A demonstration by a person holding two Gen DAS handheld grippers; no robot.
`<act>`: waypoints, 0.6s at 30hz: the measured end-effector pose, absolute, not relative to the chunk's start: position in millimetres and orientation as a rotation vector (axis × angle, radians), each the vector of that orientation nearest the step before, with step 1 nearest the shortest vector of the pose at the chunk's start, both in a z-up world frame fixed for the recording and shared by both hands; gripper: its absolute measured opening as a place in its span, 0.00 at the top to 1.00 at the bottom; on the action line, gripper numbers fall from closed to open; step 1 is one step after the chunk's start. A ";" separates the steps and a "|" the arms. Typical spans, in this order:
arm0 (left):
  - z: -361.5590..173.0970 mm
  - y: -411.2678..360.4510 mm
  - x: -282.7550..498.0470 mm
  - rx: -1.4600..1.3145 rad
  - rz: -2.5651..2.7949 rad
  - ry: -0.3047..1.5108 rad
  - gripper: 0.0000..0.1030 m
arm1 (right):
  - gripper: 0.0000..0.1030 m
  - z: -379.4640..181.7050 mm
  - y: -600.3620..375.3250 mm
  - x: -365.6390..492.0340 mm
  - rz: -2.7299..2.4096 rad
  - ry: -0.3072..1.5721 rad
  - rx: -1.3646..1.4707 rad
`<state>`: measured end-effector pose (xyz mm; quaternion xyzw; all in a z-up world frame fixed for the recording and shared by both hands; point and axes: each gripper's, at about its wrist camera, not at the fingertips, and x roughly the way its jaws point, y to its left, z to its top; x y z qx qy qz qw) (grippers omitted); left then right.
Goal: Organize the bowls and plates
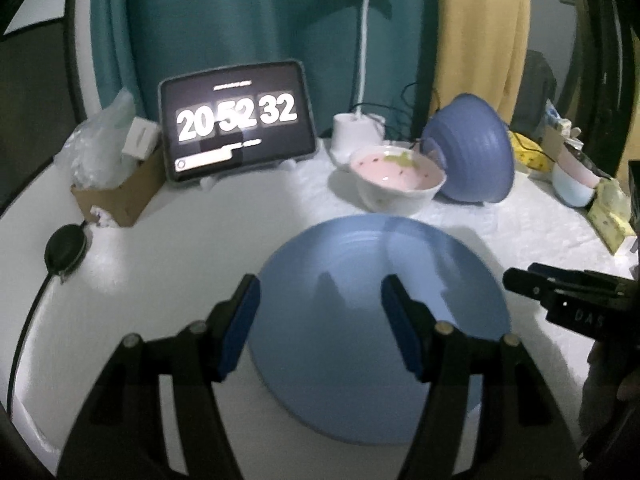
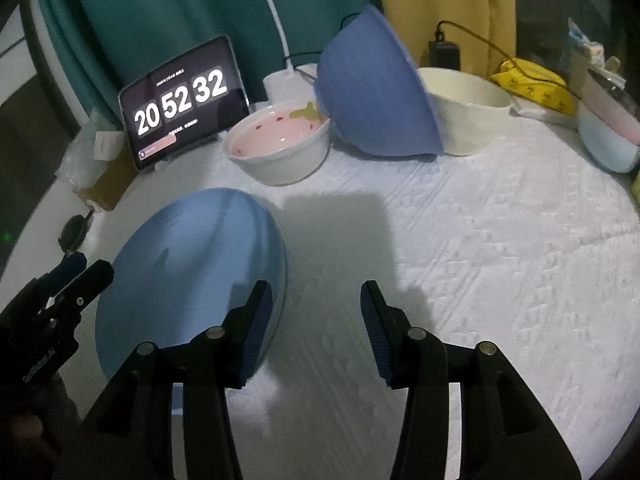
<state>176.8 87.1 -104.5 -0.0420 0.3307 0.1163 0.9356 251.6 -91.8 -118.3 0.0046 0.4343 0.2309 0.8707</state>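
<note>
A light blue plate (image 1: 360, 280) lies flat on the white table; it also shows in the right wrist view (image 2: 200, 264). My left gripper (image 1: 320, 300) is open and empty, its fingers above the plate's near part. My right gripper (image 2: 316, 312) is open and empty, over the cloth just right of the plate. Behind stand a white bowl with a pink inside (image 1: 396, 184) (image 2: 280, 148), a darker blue bowl (image 1: 472, 148) (image 2: 376, 92) tipped on its side, and a cream bowl (image 2: 468, 116) that the blue bowl leans against.
A tablet showing a clock (image 1: 236, 120) (image 2: 180, 100), a white desk lamp (image 1: 356, 132), a cardboard box with plastic bags (image 1: 116, 184) and a black puck with a cable (image 1: 66, 248) stand at the back and left. A pale blue and pink bowl (image 2: 608, 136) sits far right.
</note>
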 end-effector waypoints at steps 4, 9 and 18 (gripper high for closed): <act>-94.7 72.5 176.7 -0.063 0.227 0.655 0.38 | 0.54 -111.1 -106.2 249.4 0.482 0.886 0.031; -84.5 51.2 182.3 -0.032 0.196 0.643 0.38 | 0.54 -104.0 -127.4 249.1 0.465 0.862 0.058; -70.4 16.5 198.9 -0.007 0.157 0.628 0.37 | 0.54 -93.6 -165.8 252.1 0.423 0.821 0.095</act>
